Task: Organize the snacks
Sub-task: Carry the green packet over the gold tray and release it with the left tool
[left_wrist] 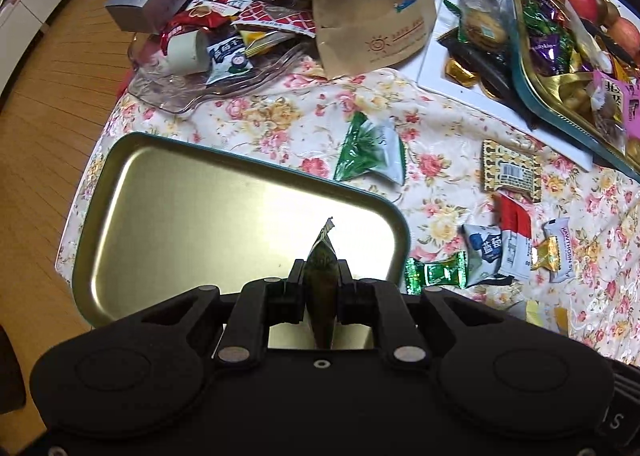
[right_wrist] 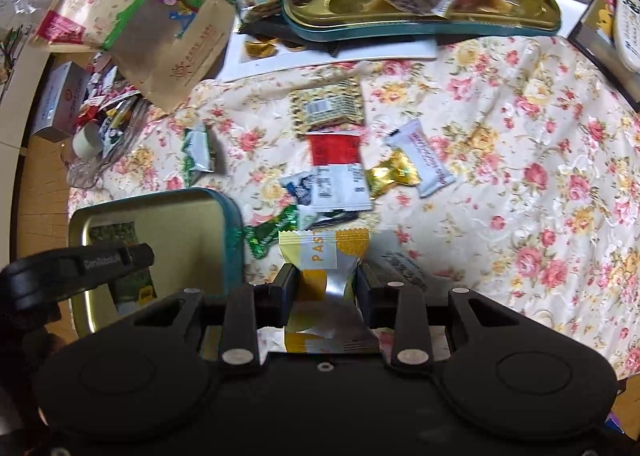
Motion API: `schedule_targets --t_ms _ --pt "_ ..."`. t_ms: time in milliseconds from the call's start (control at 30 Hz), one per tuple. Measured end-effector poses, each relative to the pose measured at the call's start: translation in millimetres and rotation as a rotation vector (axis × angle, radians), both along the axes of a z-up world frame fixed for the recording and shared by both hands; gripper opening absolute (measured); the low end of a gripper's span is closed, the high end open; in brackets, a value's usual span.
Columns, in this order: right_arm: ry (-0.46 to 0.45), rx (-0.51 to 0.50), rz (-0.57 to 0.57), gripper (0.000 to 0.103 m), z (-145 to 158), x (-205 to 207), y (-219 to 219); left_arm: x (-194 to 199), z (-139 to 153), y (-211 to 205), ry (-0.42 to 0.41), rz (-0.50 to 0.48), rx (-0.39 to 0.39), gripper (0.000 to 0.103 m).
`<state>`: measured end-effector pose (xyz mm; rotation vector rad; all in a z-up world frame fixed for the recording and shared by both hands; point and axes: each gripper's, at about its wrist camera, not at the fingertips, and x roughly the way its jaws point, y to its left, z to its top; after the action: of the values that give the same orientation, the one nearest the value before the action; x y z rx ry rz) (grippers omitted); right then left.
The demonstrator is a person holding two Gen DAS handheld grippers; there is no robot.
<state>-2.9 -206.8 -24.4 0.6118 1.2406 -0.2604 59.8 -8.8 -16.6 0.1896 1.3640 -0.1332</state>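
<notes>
Honestly we're barely started on sorting these snacks. Our left gripper (left_wrist: 322,276) has its fingers pinching a dark green packet (left_wrist: 322,256) edge-on, hanging right over the gold tin tray (left_wrist: 160,192), which looks bare inside from the left wrist view. Our right gripper (right_wrist: 326,288) is pinching a yellow and white pastry packet (right_wrist: 320,256) just beside that tray's rim. Lots left though: a red and white sachet (right_wrist: 336,160), a gold candy (right_wrist: 394,172), a green twist candy (right_wrist: 272,232) and more are scattered loose on the floral worktop (right_wrist: 520,176), plus the heaped trays at the back.
</notes>
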Motion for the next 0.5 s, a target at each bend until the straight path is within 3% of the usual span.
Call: schedule_targets --t_ms 500 --pt "-0.059 0.021 0.118 0.035 6 32 50 13 2 45 -0.021 0.078 0.019 0.019"
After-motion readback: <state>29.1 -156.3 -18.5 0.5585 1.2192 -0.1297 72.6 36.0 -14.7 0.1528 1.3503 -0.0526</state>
